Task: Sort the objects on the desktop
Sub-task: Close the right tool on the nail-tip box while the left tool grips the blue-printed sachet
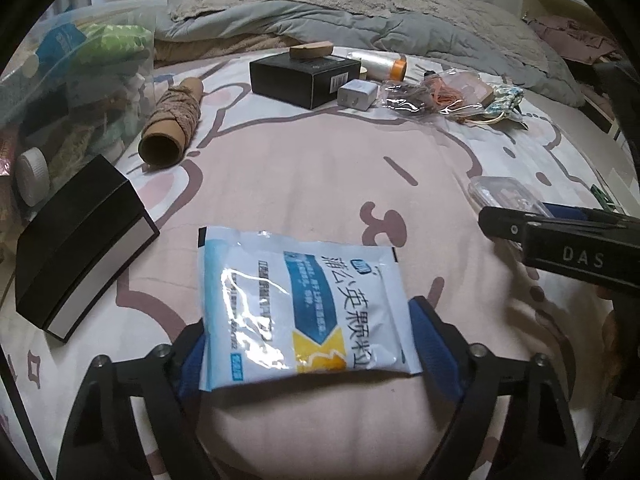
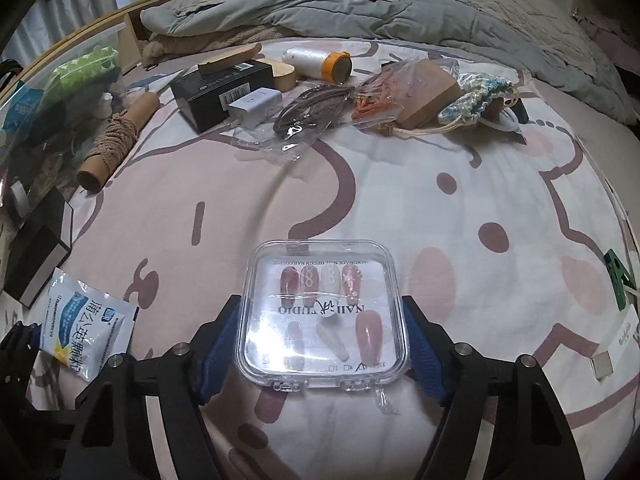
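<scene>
The left claw (image 1: 308,344) has its blue pads (image 1: 434,344) pressed on both sides of a white and blue packet (image 1: 296,304), so it is clamped on it. The packet lies on a pink bed sheet (image 1: 320,184). The right claw (image 2: 322,336) is clamped on a clear flat case (image 2: 324,312) with pretend nails inside, low over the same sheet. A black box (image 1: 80,248) sits to the left of the packet. Farther back lie a roll of string (image 1: 172,120) and a white plug (image 1: 357,95) touching a second black box (image 1: 304,76).
</scene>
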A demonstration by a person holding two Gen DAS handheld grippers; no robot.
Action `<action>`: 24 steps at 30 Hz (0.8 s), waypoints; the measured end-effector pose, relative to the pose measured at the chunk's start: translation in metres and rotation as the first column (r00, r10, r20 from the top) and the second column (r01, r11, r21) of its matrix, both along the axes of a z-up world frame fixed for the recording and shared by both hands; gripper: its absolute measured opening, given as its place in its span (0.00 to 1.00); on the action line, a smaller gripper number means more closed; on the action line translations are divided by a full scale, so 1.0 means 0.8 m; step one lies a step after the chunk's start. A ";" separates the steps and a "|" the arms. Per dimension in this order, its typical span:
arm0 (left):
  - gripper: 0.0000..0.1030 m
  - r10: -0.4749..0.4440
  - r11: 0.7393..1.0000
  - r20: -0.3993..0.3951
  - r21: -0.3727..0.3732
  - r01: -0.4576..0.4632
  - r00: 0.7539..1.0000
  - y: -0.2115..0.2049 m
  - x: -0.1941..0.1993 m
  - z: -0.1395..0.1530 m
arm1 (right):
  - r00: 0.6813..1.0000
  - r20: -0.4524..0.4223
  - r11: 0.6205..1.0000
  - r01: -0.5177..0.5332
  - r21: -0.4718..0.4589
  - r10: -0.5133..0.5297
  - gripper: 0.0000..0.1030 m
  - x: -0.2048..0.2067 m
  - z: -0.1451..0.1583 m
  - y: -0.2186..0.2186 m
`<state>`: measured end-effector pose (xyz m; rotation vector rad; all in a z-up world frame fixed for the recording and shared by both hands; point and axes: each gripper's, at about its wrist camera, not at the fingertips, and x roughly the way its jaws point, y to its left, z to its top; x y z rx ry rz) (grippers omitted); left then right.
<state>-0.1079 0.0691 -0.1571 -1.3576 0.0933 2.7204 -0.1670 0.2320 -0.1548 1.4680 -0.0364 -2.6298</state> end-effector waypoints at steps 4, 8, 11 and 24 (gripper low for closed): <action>0.73 0.002 1.000 -0.007 0.016 -0.002 1.000 -0.006 0.000 0.005 | 1.000 -0.004 1.000 0.003 -0.009 -0.003 0.74 0.001 0.001 0.001; 0.70 0.007 0.999 -0.005 0.041 -0.007 1.000 -0.012 0.000 0.009 | 1.000 -0.005 1.000 0.007 -0.021 -0.007 0.74 0.001 0.001 0.003; 0.70 0.007 0.999 -0.008 0.048 -0.007 1.000 -0.013 0.001 0.010 | 1.000 -0.004 1.000 0.008 -0.027 -0.008 0.74 0.001 0.002 0.003; 0.69 0.034 0.997 -0.030 0.066 -0.032 0.999 -0.026 0.003 0.024 | 0.999 -0.007 0.998 0.034 -0.062 -0.034 0.74 0.005 0.007 0.012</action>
